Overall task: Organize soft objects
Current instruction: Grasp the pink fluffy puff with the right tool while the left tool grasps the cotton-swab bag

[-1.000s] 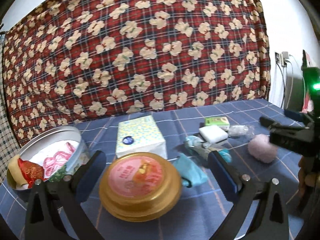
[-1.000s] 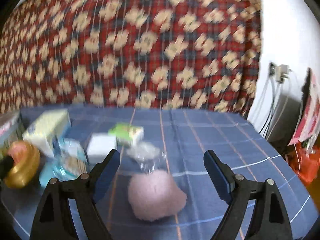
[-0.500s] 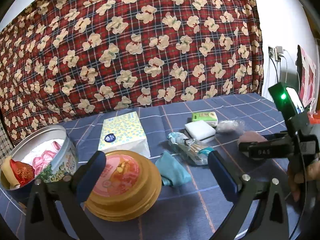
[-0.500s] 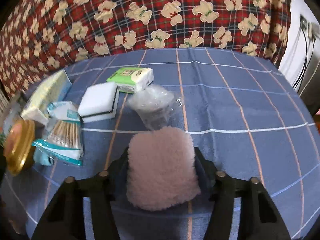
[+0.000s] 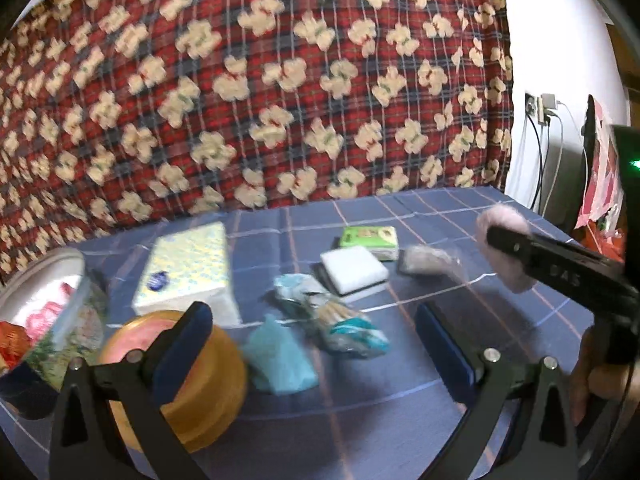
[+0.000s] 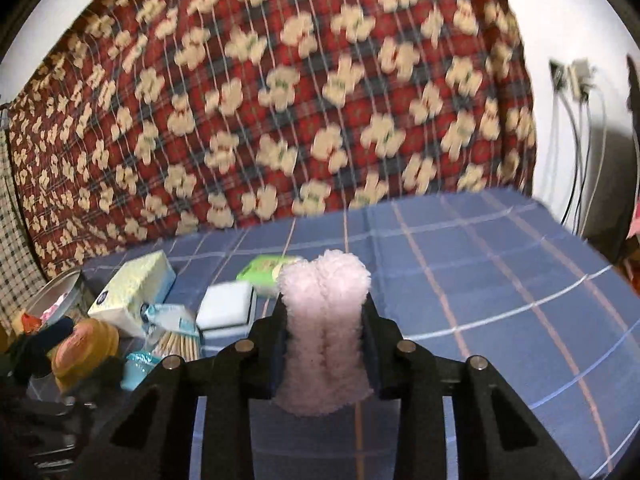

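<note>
My right gripper is shut on a pink fluffy pad, squeezed between the jaws and lifted off the blue checked cloth. The pad also shows in the left wrist view, held up at the right. My left gripper is open and empty, low over the cloth, with a golden tin lid by its left finger. A teal cloth, a cotton swab pack, a white sponge, a green tissue pack and a clear plastic bag lie ahead.
A round metal tin holding soft things stands at the far left, next to a yellow tissue pack. A red floral blanket rises behind the cloth. Cables and a wall socket are at the right.
My right gripper closed on the pink pad and lifted it off the cloth, then tilted upward. My left gripper shifted slightly to the right.
</note>
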### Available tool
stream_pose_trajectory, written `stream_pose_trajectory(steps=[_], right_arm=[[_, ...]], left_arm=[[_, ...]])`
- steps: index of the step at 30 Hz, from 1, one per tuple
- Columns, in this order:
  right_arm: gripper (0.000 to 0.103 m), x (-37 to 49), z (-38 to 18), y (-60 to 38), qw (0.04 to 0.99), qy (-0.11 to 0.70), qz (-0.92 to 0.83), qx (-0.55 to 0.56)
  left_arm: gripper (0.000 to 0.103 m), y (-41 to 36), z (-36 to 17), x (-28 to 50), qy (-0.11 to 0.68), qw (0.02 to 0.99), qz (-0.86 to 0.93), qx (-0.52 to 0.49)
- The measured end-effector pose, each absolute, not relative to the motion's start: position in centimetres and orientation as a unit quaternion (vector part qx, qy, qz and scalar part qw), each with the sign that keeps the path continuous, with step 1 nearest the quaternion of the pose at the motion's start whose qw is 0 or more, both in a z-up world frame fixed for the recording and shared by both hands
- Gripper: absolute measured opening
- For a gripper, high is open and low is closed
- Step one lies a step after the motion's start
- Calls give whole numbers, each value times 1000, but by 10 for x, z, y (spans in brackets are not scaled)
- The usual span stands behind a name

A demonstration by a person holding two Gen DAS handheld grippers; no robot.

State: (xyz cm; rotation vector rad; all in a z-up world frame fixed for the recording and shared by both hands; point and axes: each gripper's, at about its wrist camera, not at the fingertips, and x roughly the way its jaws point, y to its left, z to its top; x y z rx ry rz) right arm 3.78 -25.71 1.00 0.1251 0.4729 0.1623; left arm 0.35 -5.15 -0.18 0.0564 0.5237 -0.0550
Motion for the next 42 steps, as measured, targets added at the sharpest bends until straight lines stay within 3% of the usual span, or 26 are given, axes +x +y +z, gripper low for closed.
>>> stream_pose_trajectory(steps=[3, 10, 20, 23, 24, 28, 42], right_arm=[[34, 32, 14, -260, 973, 209, 72, 63], [35, 29, 14, -273, 972, 200, 76, 95], [35, 29, 13, -273, 971, 204, 83, 98], [35, 29, 12, -275, 970, 206, 81, 102], [35, 30, 12, -275, 970, 206, 80, 103], [35, 29, 11, -276, 970, 204, 77, 105], [35, 19, 15, -283, 978, 176, 42, 109]], left_arm=[[101, -59, -9, 22, 289, 957, -28, 10], [78, -77, -30, 65, 356, 934, -22, -7], [74, -78, -56, 91, 433, 900, -12, -58], [59, -77, -56, 90, 429, 901, -14, -67], [45, -76, -55, 90, 426, 901, -20, -72], [36, -76, -51, 87, 424, 901, -51, -81], [35, -55, -17, 35, 315, 928, -154, -126]])
